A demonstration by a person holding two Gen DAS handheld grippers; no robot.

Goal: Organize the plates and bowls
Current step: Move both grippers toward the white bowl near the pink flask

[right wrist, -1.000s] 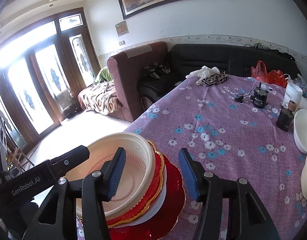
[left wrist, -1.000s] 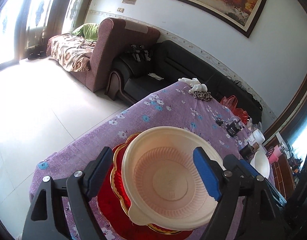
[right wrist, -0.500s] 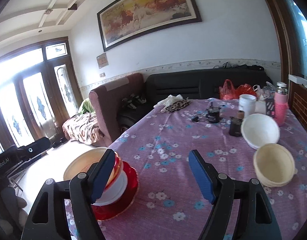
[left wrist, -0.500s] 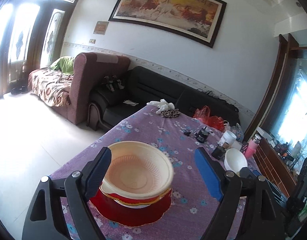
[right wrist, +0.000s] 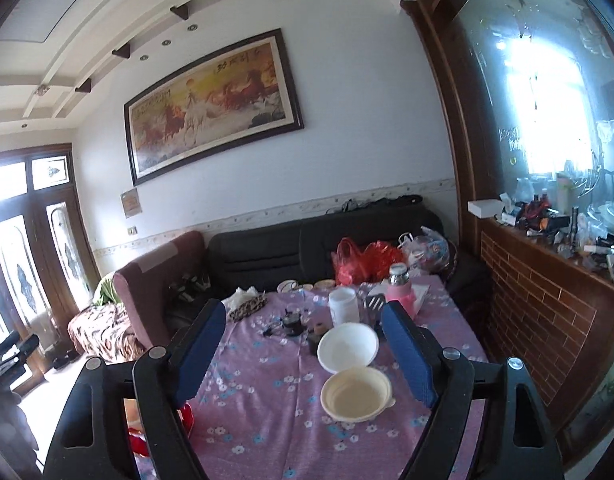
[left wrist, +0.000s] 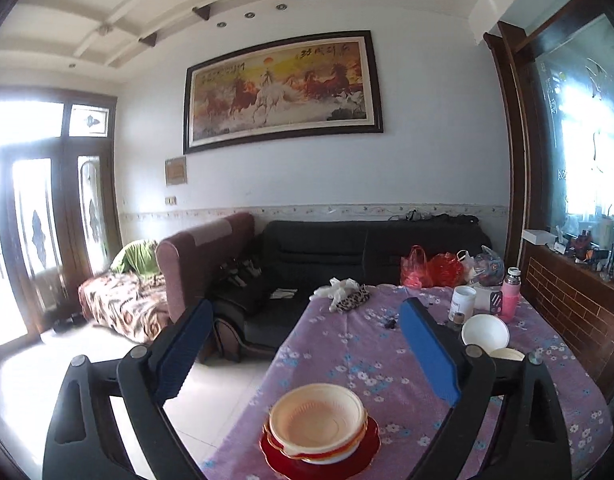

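A cream bowl tops a stack of bowls and a red gold-rimmed plate near the table's front left corner. My left gripper is open and empty, raised well above and behind the stack. A white bowl and a cream bowl sit on the right part of the table. The white bowl also shows in the left wrist view. My right gripper is open and empty, held above the table, with these two bowls between its fingers in view. A red edge of the stack shows behind the left finger.
The table has a purple flowered cloth. At its far end stand a white jar, a pink bottle, a small dark device, leopard cloth and red bags. Sofas stand beyond; a wooden cabinet is on the right.
Both grippers have pulled back and risen away from the stack, staying open. The stack now lies far below the left gripper. The right view has swung to the two bowls on the right.
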